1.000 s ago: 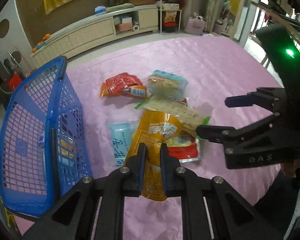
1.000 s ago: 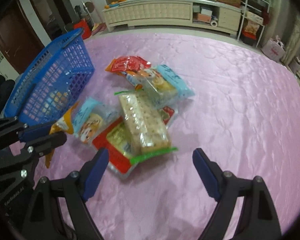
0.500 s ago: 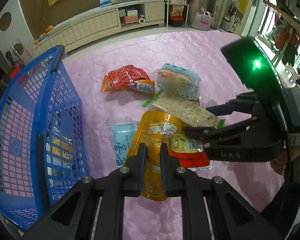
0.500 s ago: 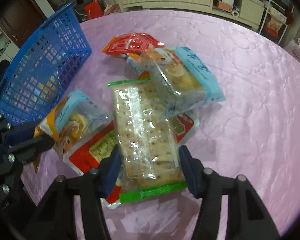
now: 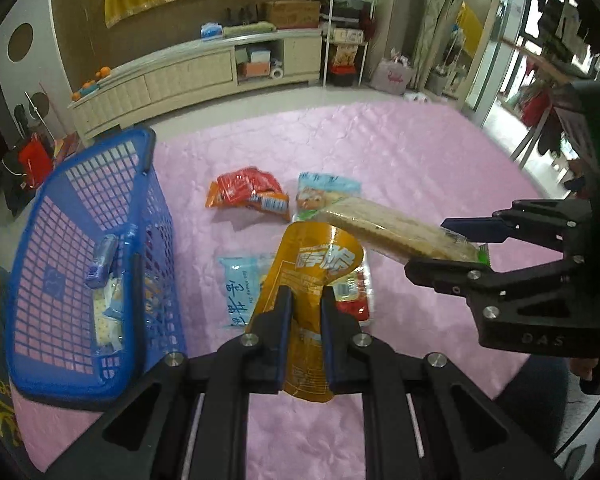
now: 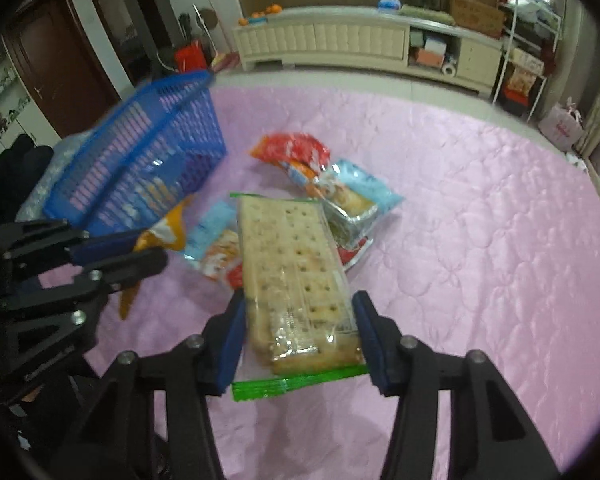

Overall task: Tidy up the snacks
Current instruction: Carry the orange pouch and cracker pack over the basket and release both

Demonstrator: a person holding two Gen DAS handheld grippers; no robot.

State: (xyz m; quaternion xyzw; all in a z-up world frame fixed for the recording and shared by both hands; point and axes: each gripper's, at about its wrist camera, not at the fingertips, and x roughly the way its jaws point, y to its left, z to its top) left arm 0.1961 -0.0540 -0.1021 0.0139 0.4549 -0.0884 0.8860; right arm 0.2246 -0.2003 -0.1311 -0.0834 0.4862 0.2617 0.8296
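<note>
My left gripper is shut on an orange snack pouch, held above the pink cloth just right of the blue basket. My right gripper has its jaws closing on a clear cracker pack with green ends. The pads press on both long sides, and the pack hangs clear of the pile. In the left wrist view the right gripper carries the cracker pack just right of the pouch. The right wrist view shows the left gripper with the pouch beside the basket.
On the pink quilted cloth lie a red bag, a light blue pack, another light blue pack and a flat red pack. The basket holds several small packs. A low cabinet stands behind.
My right gripper came down over the cracker pack, closed on it and lifted it off the pile. My left gripper rose a little with the orange pouch.
</note>
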